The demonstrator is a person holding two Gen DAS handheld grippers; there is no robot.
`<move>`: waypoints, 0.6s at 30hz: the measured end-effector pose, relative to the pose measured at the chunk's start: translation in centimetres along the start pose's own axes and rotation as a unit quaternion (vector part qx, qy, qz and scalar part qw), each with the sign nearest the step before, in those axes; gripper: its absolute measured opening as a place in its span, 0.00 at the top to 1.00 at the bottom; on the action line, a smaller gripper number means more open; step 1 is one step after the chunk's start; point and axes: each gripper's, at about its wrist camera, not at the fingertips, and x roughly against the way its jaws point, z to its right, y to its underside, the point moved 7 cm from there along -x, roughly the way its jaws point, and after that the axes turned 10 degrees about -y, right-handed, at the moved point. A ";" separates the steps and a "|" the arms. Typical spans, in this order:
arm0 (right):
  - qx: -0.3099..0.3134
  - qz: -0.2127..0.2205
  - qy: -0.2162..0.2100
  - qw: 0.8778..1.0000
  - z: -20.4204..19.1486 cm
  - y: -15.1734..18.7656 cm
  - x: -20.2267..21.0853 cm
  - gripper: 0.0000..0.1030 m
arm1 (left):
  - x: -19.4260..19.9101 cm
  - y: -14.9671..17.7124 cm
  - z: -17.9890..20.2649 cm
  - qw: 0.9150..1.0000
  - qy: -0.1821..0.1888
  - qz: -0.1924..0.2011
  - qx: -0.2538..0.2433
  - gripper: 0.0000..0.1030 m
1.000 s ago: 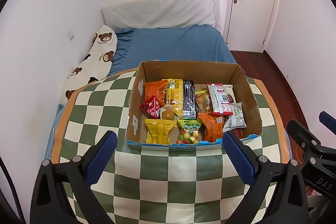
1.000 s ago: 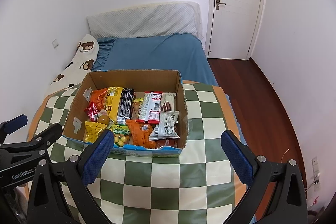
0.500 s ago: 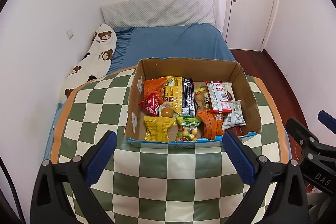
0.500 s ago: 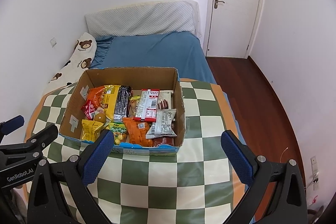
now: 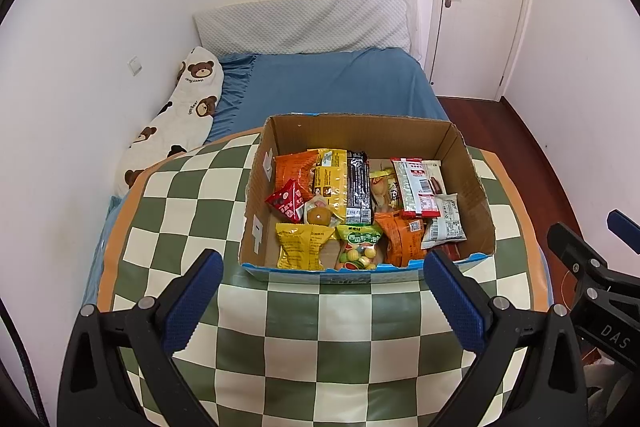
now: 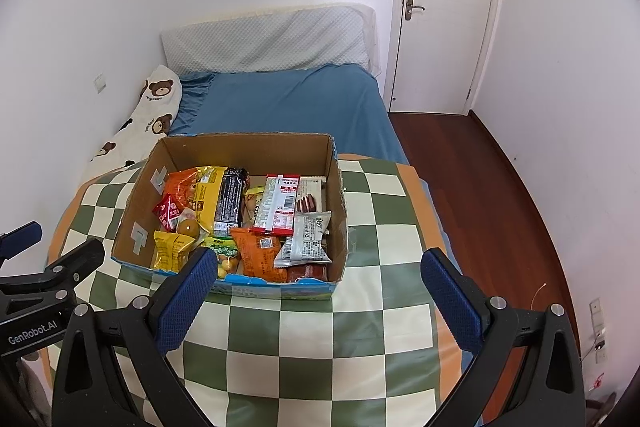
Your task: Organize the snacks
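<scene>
Left wrist view: we hold the left gripper (image 5: 322,291) and right gripper (image 6: 318,289) wide open, empty, before the snack-filled cardboard box (image 5: 468,171).

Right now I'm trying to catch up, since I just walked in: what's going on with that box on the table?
A person holds two handheld grippers over a checkered table, facing an open cardboard box full of snack packets. Both the left gripper and the right gripper are open and empty, short of the box. Nothing has been taken out yet: the yellow packet, the orange packet and the rest lie jumbled inside.
</scene>
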 end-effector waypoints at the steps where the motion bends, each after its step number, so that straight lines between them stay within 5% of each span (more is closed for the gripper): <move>1: 0.001 0.000 0.002 1.000 0.0 0.0 0.1 0.00 | 0.1 0.0 0.0 1.000 0.001 0.000 0.001 0.00; 18: -0.002 -0.002 0.001 1.000 0.1 0.0 0.4 0.00 | 0.5 -0.2 -0.1 1.000 -0.003 0.002 0.003 0.00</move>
